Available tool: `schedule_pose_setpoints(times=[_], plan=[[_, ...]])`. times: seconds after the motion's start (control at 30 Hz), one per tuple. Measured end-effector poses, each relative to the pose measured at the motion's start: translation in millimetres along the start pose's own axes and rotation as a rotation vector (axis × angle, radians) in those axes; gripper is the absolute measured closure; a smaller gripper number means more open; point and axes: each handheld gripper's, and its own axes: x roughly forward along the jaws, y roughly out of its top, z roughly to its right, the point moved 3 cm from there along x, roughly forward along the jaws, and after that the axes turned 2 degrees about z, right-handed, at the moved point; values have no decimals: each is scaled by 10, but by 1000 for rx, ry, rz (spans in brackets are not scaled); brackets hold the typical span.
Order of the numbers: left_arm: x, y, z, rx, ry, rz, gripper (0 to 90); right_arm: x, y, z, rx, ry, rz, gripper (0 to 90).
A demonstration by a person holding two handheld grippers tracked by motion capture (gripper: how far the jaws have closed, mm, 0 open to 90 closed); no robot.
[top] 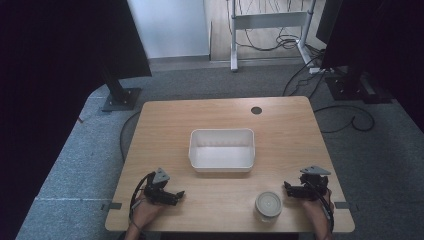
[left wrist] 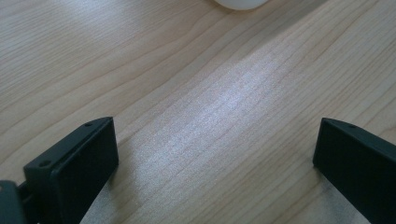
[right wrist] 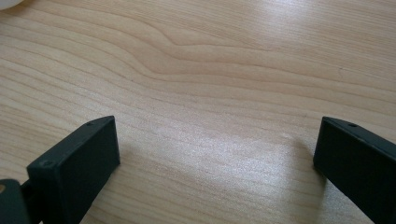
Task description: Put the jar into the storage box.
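Round white jar (top: 268,205), cut off by right tongs' (top: 287,187) view.

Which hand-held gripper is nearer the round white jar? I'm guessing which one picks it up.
Right. The right hand-held gripper sits just beside the round white jar, to its right; the left hand-held gripper lies well off to its left.

A wooden table (top: 175,120) stands on grey carpet (top: 70,165), with a round cable hole (top: 256,110) near its far edge. Beyond it, black cables (top: 270,42) trail around a white desk frame (top: 267,22). A dark stand base (top: 121,98) sits far left.
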Motion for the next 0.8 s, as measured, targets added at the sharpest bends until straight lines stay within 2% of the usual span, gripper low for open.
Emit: schedule_pose_setpoints(times=[0.63,0.8], plan=[[-25,-12,-12,-1,-1,19,47,-6,-5,-2,2,-1,2,6],[-44,-8,-8,-13,-22,25,55,-7,-5,-1,3,-2,3,8]])
